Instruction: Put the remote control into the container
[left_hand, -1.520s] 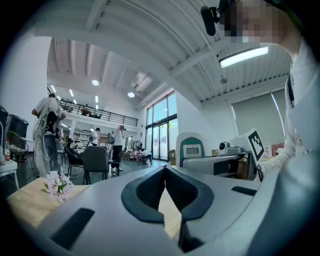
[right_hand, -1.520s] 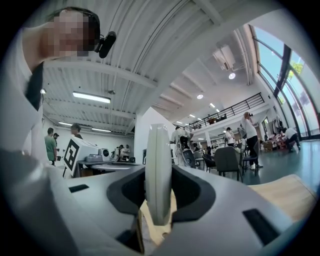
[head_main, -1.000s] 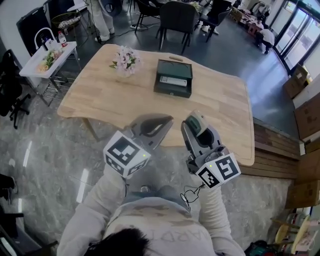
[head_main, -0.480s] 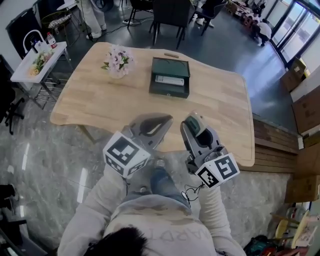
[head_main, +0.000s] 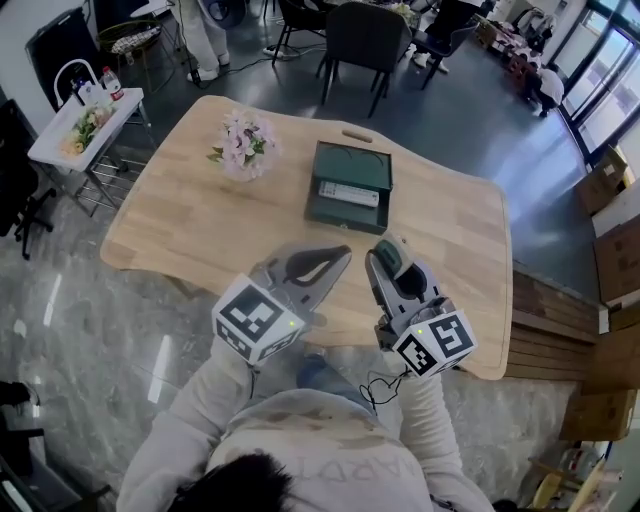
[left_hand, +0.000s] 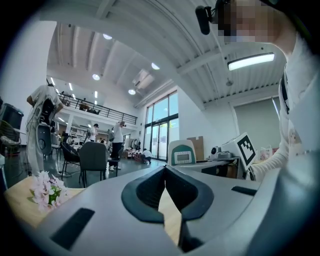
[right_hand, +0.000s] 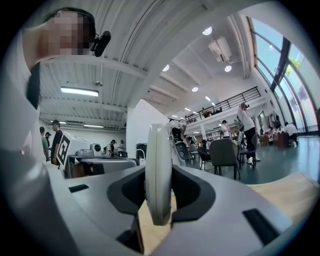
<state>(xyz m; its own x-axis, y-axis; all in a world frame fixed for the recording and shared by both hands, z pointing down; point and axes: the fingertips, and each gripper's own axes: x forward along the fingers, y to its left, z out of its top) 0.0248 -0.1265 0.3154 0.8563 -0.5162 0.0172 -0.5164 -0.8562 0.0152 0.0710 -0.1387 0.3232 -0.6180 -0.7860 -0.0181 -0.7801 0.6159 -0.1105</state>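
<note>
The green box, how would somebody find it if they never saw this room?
Look at the big wooden table. Near its far edge, to the right of the pink flowers in the head view, sits the green box. It is the only dark, flat, square-cornered thing there, with a pale bar lying inside.

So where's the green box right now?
In the head view, the green box lies open on the far middle part of the wooden table, just to the right of the pink flowers.

Head view: above near table edge, steeply down. Gripper views: low, level, just over it, facing far; all share table, grey chair.
</note>
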